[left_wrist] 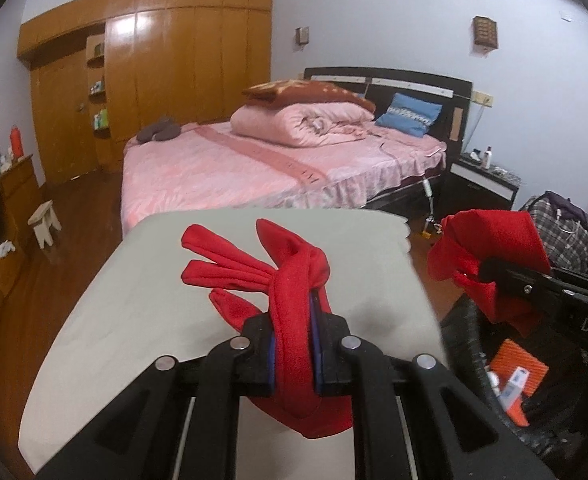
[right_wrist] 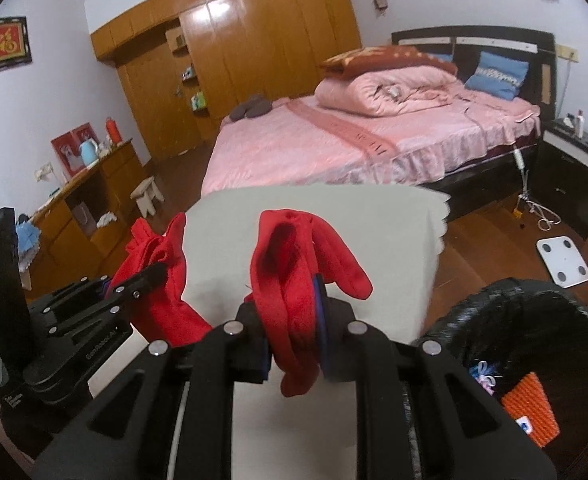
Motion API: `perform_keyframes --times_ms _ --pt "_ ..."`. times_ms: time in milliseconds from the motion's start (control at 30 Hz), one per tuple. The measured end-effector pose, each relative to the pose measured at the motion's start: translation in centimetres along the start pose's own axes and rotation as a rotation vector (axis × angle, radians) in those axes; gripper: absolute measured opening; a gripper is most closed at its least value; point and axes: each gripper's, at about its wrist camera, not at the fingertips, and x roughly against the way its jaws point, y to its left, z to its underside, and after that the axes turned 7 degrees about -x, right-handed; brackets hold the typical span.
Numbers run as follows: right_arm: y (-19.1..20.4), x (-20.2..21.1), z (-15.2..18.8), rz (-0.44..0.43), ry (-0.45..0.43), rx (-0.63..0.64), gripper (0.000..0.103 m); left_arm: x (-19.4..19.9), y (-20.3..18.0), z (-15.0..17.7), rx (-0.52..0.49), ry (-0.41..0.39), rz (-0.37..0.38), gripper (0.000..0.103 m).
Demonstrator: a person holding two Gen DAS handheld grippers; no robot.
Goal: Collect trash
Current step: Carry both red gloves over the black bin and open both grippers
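Your left gripper is clenched on a red fleece glove, pinched between the blue pads; its fingers splay forward over the grey cloth-covered table. Your right gripper is clamped on a second red fleece glove, which drapes over and below the jaws. The black woven trash bin stands just right of the table, holding an orange ribbed packet.
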Motion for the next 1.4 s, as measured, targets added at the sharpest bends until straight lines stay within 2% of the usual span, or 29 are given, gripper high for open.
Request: perform_keyframes --times_ms 367,733,933,1200,1333,1367,1400 --pt "-5.3 6.5 -0.3 0.089 -0.103 -0.044 0.017 1.6 -6.6 -2.6 -0.061 -0.052 0.096 0.013" --pt "-11.3 11.2 1.4 0.223 -0.149 -0.101 0.017 2.1 -14.3 -3.9 -0.149 -0.086 0.227 0.013" --pt "-13.8 12.1 2.2 0.275 -0.150 -0.123 0.016 1.0 -17.7 -3.9 -0.184 -0.087 0.294 0.013" --pt "-15.9 12.5 3.5 0.323 -0.144 -0.154 0.019 -1.9 -21.1 -2.7 -0.224 -0.035 0.360 0.013" --pt "-16.9 12.8 4.0 0.344 -0.147 -0.172 0.030 -2.8 -22.4 -2.3 -0.235 -0.024 0.388 0.016" --pt "-17.3 12.9 4.2 0.354 -0.149 -0.177 0.033 -3.1 -22.8 -2.1 -0.239 -0.017 0.398 0.021" --pt "-17.5 13.0 4.2 0.362 -0.152 -0.182 0.041 -3.5 -23.1 -1.8 -0.244 -0.005 0.418 0.032"
